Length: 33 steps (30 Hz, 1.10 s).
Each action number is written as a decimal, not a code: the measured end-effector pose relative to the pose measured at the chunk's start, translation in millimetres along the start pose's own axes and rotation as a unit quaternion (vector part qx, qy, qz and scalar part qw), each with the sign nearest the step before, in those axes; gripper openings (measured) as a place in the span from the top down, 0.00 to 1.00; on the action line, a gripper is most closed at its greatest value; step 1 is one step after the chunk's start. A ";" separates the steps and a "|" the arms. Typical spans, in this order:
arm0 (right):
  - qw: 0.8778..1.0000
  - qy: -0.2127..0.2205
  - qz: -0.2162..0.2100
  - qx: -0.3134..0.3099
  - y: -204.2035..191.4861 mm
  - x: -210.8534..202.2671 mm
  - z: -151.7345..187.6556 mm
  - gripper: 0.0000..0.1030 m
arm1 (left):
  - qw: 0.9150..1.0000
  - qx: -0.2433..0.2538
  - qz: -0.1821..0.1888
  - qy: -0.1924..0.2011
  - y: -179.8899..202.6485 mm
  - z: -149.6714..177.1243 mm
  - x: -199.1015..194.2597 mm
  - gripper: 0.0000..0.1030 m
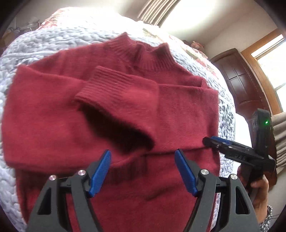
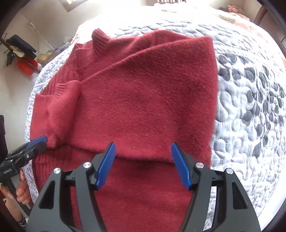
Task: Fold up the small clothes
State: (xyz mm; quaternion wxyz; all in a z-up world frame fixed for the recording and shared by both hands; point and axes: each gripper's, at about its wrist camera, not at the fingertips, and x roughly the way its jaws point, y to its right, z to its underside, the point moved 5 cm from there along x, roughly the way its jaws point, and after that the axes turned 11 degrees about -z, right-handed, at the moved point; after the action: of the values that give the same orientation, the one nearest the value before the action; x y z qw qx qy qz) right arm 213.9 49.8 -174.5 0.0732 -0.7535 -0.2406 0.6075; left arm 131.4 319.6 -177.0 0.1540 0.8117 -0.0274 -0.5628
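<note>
Left wrist, sweater (image 1: 110,110) beneath gripper (image 1: 143,171)

Quilted bed (image 2: 250,107), dark wooden wardrobe (image 1: 244,80), bright window (image 1: 271,71), striped curtains (image 1: 157,10).

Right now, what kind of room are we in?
Most likely a bedroom: the red sweater lies on a bed under a quilted bedspread, with a dark wooden wardrobe and a curtained window beyond it.
</note>
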 end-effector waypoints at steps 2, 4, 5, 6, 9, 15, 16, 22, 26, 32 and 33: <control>1.000 0.002 -0.008 -0.026 -23.7 -2.4 -6.0 0.37 | 0.999 -0.022 -0.044 0.020 -37.1 -4.5 -18.3 0.28; 0.999 0.001 -0.013 -0.052 -50.4 2.1 -13.1 0.37 | 0.992 -0.043 -0.110 0.044 -74.3 -16.6 -30.6 0.28; 0.998 -0.001 -0.020 -0.066 -65.6 6.9 -17.3 0.37 | 0.988 -0.051 -0.139 0.049 -90.1 -24.2 -33.0 0.28; 0.996 -0.005 -0.024 -0.081 -80.8 13.1 -20.3 0.38 | 0.985 -0.055 -0.155 0.049 -101.2 -30.7 -32.4 0.29; 0.992 -0.017 -0.014 -0.126 -121.1 36.3 -32.0 0.38 | 0.981 -0.061 -0.182 0.041 -128.6 -46.9 -23.6 0.29; 0.984 -0.059 -0.017 -0.168 -166.7 88.5 -40.4 0.38 | 0.983 -0.064 -0.172 -0.003 -154.9 -41.5 7.4 0.33; 0.983 -0.064 -0.007 -0.174 -167.8 96.1 -41.2 0.37 | 0.984 -0.062 -0.170 -0.003 -155.9 -41.1 9.9 0.33; 0.980 -0.065 0.035 -0.184 -156.0 112.7 -48.7 0.77 | 0.985 -0.059 -0.163 -0.005 -158.4 -41.2 16.7 0.31; 0.995 -0.027 -0.040 -0.089 -127.6 79.4 -53.2 0.80 | 0.985 -0.058 -0.161 -0.003 -159.0 -41.1 18.5 0.30; 0.992 0.003 -0.097 0.075 -48.2 48.6 -27.6 0.49 | 0.984 -0.048 -0.169 0.003 -152.2 -42.9 25.5 0.27; 0.992 0.007 -0.094 0.081 -39.6 44.2 -20.8 0.49 | 0.984 -0.046 -0.171 0.003 -150.5 -42.7 26.2 0.27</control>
State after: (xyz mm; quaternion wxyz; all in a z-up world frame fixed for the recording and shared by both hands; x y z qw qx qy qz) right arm 229.2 108.2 -192.3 0.1929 -0.7233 -0.2598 0.6100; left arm 161.0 466.4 -229.3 0.0926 0.7982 0.1385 -0.5789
